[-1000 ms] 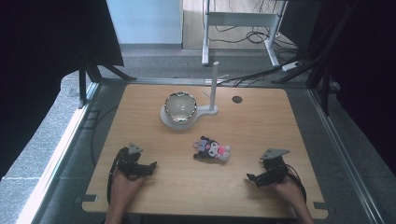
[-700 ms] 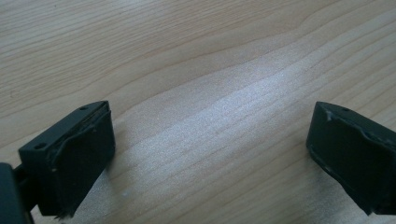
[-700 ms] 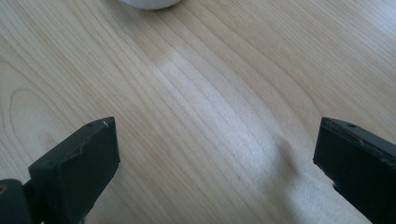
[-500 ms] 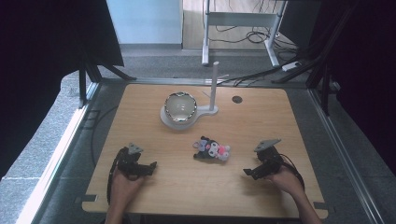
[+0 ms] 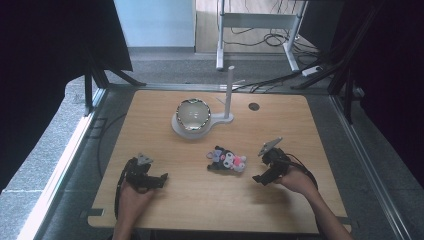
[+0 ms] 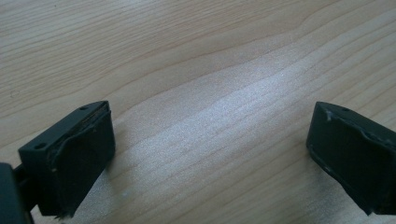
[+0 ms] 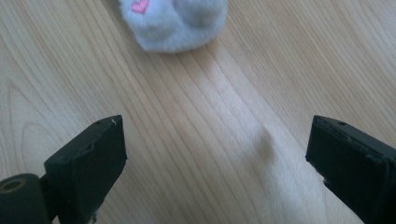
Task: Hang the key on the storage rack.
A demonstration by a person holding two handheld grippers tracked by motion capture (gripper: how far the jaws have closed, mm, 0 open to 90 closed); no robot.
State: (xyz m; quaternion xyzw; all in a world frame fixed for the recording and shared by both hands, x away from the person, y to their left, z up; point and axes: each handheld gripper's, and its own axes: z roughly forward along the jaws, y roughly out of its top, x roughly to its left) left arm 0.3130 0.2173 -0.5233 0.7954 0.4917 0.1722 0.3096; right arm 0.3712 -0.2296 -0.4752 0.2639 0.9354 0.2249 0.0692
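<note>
Right gripper (image 5: 263, 172) nearing the small grey, black and pink plush toy (image 5: 226, 161)

Its fingers (image 7: 88, 165), just narrowing yet released around bare wooden surface (image 5: 300, 125), are pointing toward nine o'clock; left gripper (image 5: 150, 176) is resting, released.

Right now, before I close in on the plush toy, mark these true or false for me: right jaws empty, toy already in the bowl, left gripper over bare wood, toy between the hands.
1. The right gripper holds nothing. True: jaws apart, bare wood between them.
2. The plush toy lies in the bowl. False: it lies on the table, nearer the person than the bowl.
3. The left gripper is over bare wood. True.
4. The toy lies left of both grippers. False: it lies between them, closer to the right one.
</note>
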